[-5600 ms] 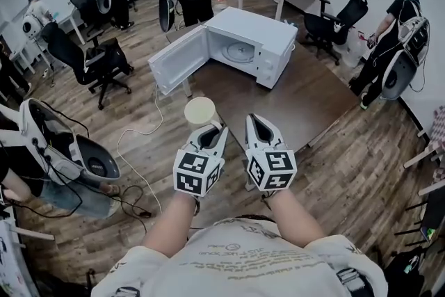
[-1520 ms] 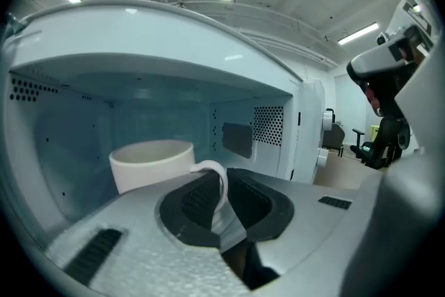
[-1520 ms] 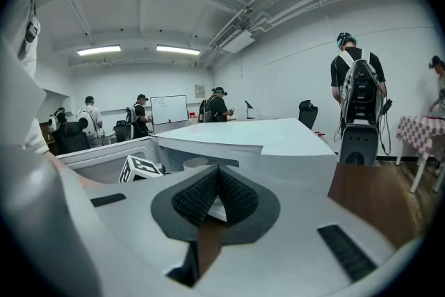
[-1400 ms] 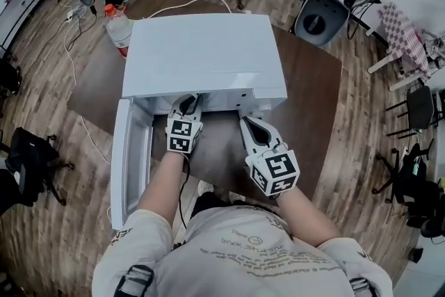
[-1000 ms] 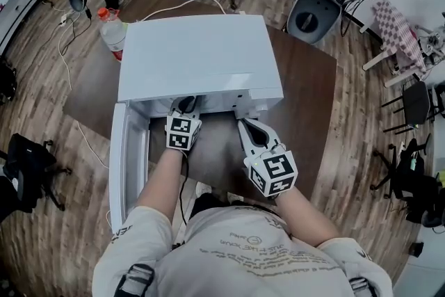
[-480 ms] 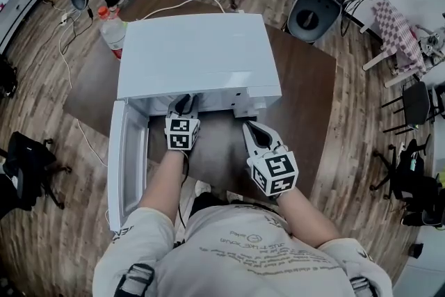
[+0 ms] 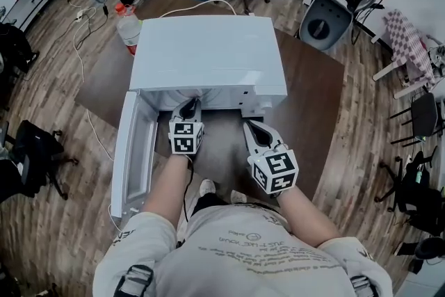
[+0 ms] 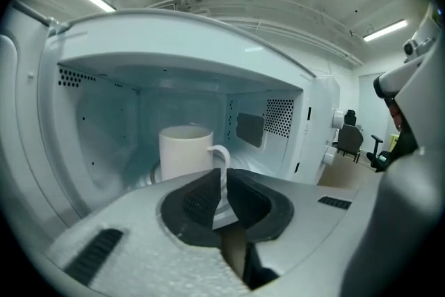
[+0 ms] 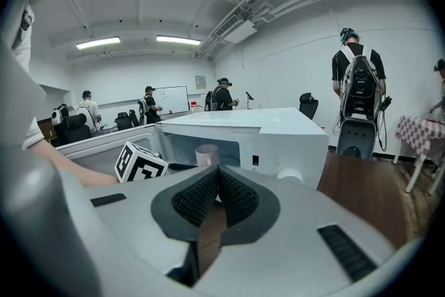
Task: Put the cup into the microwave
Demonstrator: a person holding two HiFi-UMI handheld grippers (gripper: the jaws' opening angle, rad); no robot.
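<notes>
Left gripper view: my left claw (image 8: 222, 199) pinches the handle (image 8: 223, 162) of the cup (image 8: 185, 151), upright inside the microwave (image 8: 174, 38), near mid-cavity. Probably ceramic: stiff, weighty, slippery, chippable, so the handle is the sound hold. My right claw (image 9: 217, 209) is closed, empty.

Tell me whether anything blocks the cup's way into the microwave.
Nothing visible does. The microwave has its door swung open, and the cup is already inside the cavity, its handle clamped in the left gripper.
</notes>
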